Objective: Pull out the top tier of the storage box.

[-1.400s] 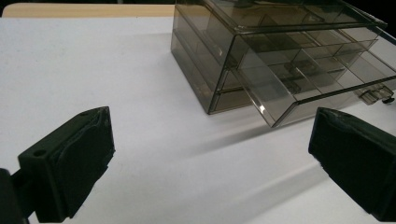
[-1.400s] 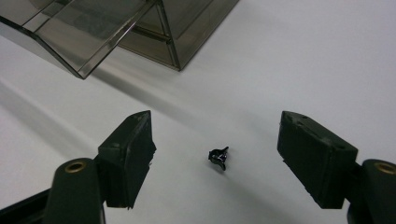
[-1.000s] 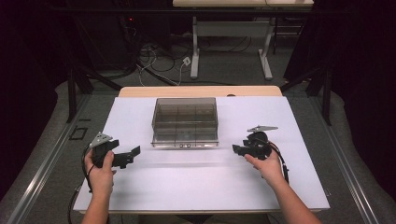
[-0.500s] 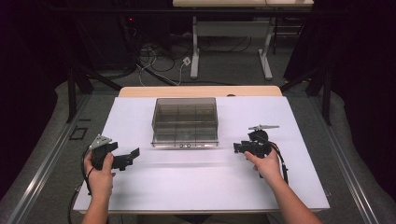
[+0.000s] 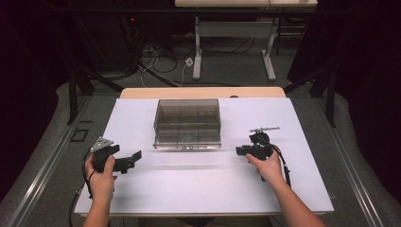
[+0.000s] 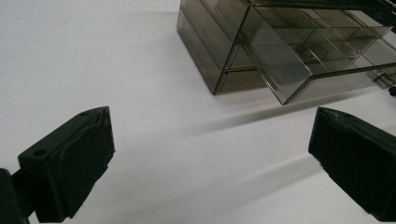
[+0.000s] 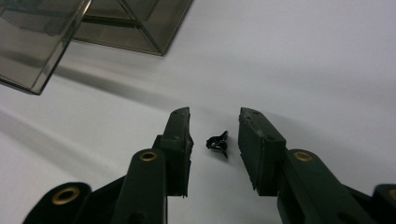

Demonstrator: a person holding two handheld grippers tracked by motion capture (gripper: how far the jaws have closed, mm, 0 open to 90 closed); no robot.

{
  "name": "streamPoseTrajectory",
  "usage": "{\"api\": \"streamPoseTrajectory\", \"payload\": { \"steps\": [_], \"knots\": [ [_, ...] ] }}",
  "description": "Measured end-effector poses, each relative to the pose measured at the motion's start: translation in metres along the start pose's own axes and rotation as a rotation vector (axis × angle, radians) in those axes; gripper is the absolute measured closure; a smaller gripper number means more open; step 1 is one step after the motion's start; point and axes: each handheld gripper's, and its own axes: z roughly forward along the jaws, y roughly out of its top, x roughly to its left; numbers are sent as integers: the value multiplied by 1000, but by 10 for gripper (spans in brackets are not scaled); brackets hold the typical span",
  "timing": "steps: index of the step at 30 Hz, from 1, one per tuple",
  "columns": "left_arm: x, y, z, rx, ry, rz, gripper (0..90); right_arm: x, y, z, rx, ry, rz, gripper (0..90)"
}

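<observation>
On the white table, a smoky transparent drawer box sits near the far middle, its lower drawer pulled out a little toward the person. Left hand holds the left gripper at the near left, well apart from the box; in the left gripper view its jaws stand spread wide over bare tabletop, nothing between them. Right hand holds the right gripper just right of the box front, jaws parted a modest gap. In the right gripper view a small black clip-like part lies on the table between those jaws (touching neither; too small to identify).
</observation>
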Motion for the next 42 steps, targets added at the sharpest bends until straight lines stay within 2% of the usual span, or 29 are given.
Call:
{"api": "streamPoseTrajectory", "payload": {
  "steps": [3, 8, 10, 13, 26, 34, 42],
  "knots": [
    [0, 0, 1, -3, 1, -5, 7, 0, -1, 2, 4, 7, 14, 649],
    [1, -1, 1, 0, 0, -9, 7, 1, -1, 4, 4, 6, 8, 664],
    [1, -1, 1, 0, -1, -12, 7, 2, -1, 4, 0, -10, 6, 677],
    [1, -1, 1, 1, -1, -12, 7, 2, -1, 4, -2, 5, 7, 686],
    [1, -1, 1, 1, -2, -16, 7, 2, -2, 9, 28, -22, -13, 717],
    [1, -2, 2, 3, -2, -16, 7, 2, -3, 11, 31, -28, -11, 727],
    [2, -2, 2, 3, -1, -22, 7, 2, -3, 12, 35, -32, -10, 775]
  ]
}}
